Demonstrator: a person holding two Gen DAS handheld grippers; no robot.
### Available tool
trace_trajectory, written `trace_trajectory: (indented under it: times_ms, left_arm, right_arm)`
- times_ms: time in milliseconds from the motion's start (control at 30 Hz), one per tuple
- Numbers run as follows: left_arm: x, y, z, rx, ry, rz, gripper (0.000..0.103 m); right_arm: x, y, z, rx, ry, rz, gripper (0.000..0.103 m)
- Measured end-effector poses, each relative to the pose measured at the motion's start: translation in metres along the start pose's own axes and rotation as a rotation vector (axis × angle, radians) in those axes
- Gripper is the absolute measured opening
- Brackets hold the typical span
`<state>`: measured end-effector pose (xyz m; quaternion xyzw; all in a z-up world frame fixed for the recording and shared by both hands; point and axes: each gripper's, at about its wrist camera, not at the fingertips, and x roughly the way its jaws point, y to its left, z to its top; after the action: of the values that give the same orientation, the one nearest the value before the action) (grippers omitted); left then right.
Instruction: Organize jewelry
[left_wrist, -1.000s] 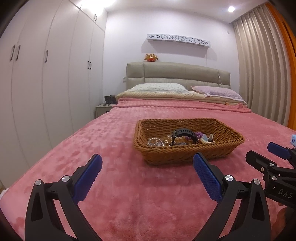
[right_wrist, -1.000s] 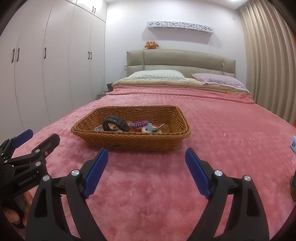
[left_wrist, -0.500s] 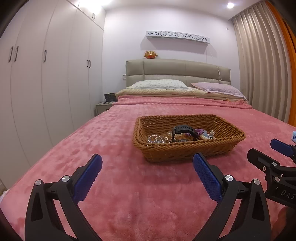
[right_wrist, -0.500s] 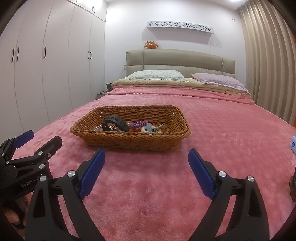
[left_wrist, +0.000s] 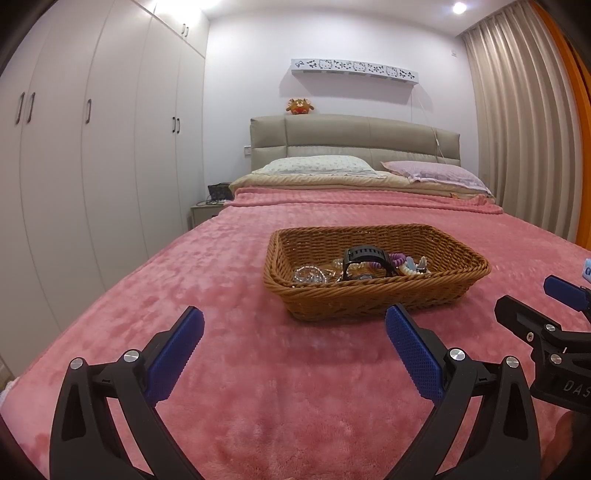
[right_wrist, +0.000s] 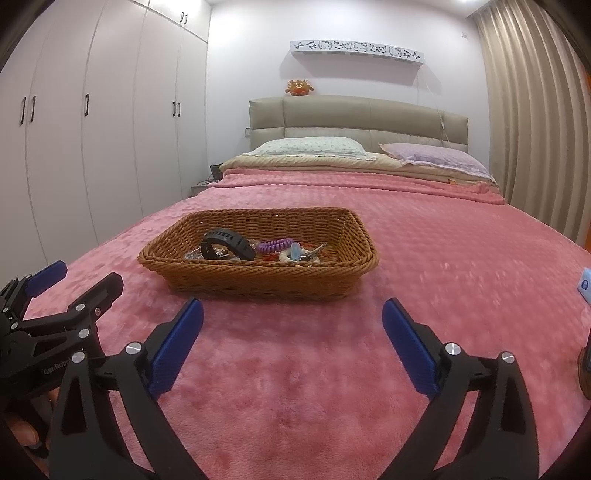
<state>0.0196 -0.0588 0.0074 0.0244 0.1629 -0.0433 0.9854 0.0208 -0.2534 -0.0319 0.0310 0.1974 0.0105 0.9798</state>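
In the left wrist view, we are holding the left gripper (left_wrist: 294, 334) over the pink blanket (left_wrist: 314, 387), its blue-padded jaws standing wide apart with nothing between them. Ahead of its fingertips and a little to the right, the wicker basket (left_wrist: 373, 301) is sitting on the blanket, apart from both pads. Inside it, a black watch (left_wrist: 365, 258) is standing on its strap, with a clear beaded bracelet (left_wrist: 310, 275) to its left and a purple coil hair tie (left_wrist: 399, 258) and pale trinkets to its right. Off to the right, beside our tool, the right gripper (left_wrist: 543, 299) is showing at the frame edge.

In the right wrist view, we are holding the right gripper (right_wrist: 292, 328) over the same blanket (right_wrist: 295, 387); its jaws have just been opening and are now standing wide, with only blanket between them. The basket (right_wrist: 258, 284) is lying just ahead of the fingertips, shifted to the left, touching neither pad. The watch (right_wrist: 229, 243) is resting in its left part, the hair tie (right_wrist: 275, 245) near the middle, and a light blue clip (right_wrist: 295, 251) beside a pale bead bracelet further right. At the left edge, the left gripper (right_wrist: 77, 273) is reaching forward alongside ours, jaws spread.
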Motion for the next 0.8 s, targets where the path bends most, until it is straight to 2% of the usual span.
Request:
trace_trajectory:
  times_ms: [800]
  left_arm:
    - [0.0021, -0.0001, -0.0011, 0.008, 0.003, 0.003, 0.095]
  right_arm:
    - [0.0027, 0.0000, -0.0004, 0.007, 0.017, 0.009, 0.095]
